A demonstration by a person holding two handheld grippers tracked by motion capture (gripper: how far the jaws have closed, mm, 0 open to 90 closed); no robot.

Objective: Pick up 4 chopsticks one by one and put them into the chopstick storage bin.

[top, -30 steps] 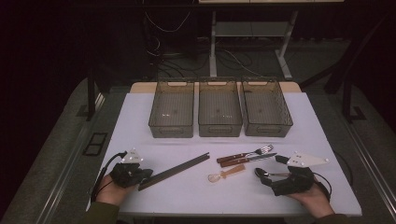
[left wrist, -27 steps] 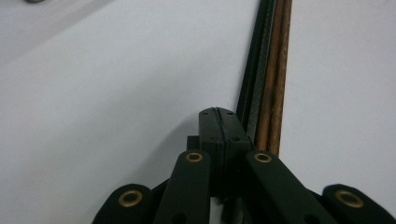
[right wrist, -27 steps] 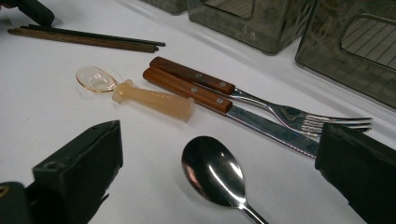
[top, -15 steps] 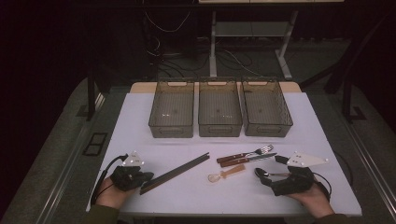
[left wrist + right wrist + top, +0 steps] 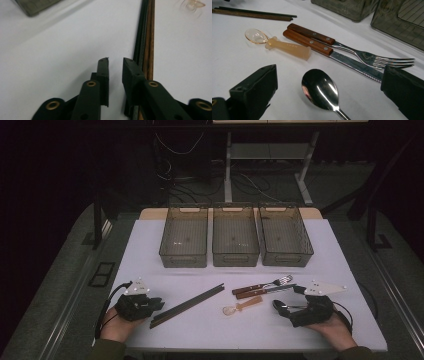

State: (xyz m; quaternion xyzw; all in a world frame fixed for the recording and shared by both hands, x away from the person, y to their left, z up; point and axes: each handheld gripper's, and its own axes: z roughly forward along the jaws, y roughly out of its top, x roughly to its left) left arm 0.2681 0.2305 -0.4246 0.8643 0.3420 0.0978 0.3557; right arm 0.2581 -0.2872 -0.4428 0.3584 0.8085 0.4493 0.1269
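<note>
White table was seen below; the left gripper, just parting and holding nothing, was placed beside chopsticks; the right gripper was spread around a spoon.

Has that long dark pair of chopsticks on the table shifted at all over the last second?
No. The chopsticks lie at the same slant, far end pointing toward the middle bin, near end beside the left gripper.
</note>
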